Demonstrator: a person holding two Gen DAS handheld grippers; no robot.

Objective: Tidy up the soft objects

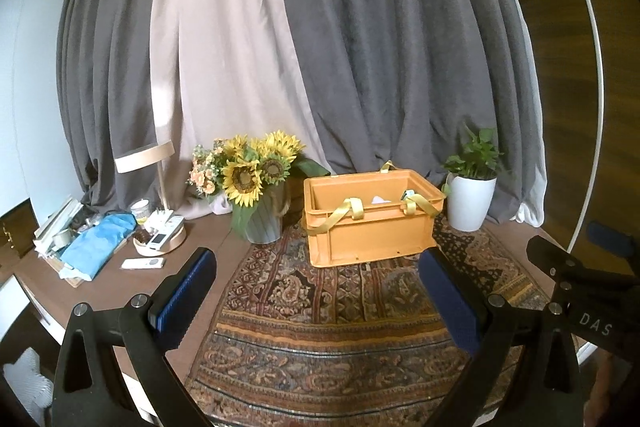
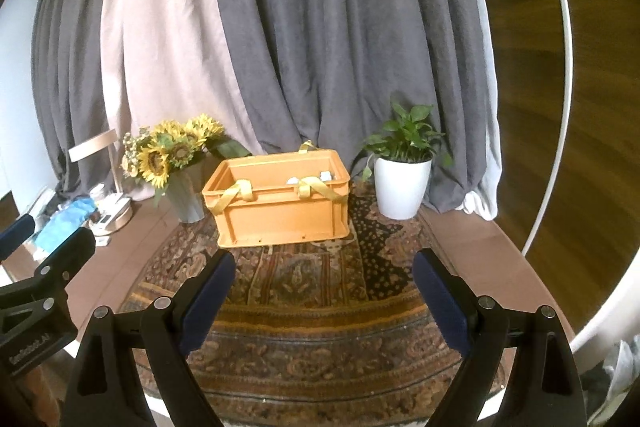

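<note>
Soft pale items, only partly visible, lie inside the orange rectangular plastic crate (image 1: 370,223) with yellow fabric strap handles (image 1: 347,211); from the right wrist view a white lump and a small grey-green piece (image 2: 326,175) peek over its rim, too hidden to identify. That orange crate stands straight ahead of both tools, well beyond their fingertips, on a patterned oriental rug (image 1: 320,315) in browns, reds and gold that covers the brown table surface (image 1: 104,291). The left gripper (image 1: 318,291) has its black arms and blue ribbed pads spread wide with nothing between them, just bare rug. The right gripper (image 2: 324,291) is likewise spread wide and empty, its dark blue pads (image 2: 208,301) framing the rug beneath the crate. Ahead and to the left of the tools, beside the crate, sits a bouquet of yellow sunflowers in a grey ribbed vase (image 1: 256,183). Ahead and to the right stands a leafy green plant in a white round pot (image 2: 402,183). Further left are a pale wooden desk lamp (image 1: 150,157) with a round base holding white remotes, and a crumpled blue cloth (image 1: 100,239). Behind everything hang grey and beige curtains (image 2: 304,39).
</note>
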